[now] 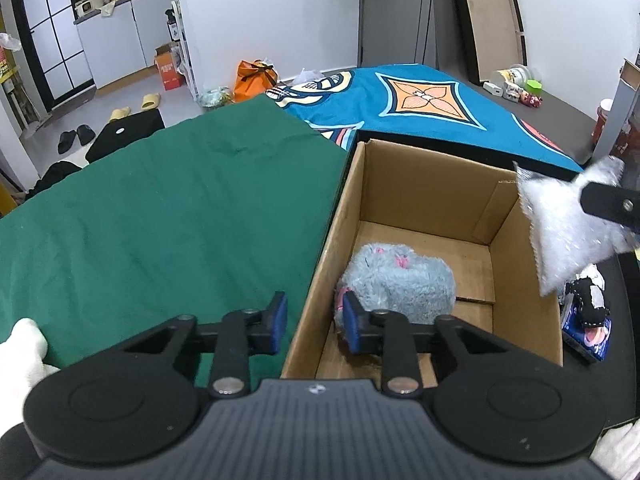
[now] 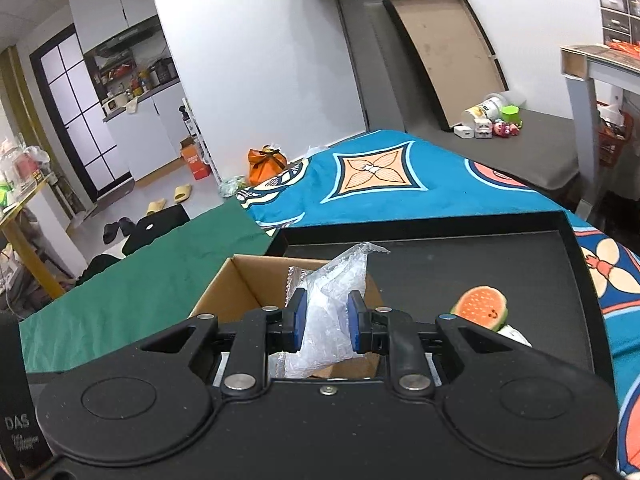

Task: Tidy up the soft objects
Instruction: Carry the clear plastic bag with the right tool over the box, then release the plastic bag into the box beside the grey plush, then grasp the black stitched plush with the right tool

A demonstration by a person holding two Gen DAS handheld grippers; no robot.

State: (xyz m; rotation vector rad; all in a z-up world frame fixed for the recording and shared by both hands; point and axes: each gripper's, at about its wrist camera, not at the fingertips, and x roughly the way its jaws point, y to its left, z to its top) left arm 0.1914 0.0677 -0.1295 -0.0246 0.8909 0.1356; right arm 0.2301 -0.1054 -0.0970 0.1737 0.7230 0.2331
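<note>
In the left wrist view, our left gripper hangs narrowly parted and empty astride the cardboard box's left wall, a grey plush toy inside. In the right wrist view, our right gripper pinches a clear bubble-wrap bag above that box.

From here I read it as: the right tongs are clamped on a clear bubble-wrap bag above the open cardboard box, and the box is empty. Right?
Not quite: the box is not empty. The left wrist view shows a grey fluffy plush toy lying inside the open cardboard box. The rest holds: the right tongs are clamped on the clear bubble-wrap bag above it.
</note>
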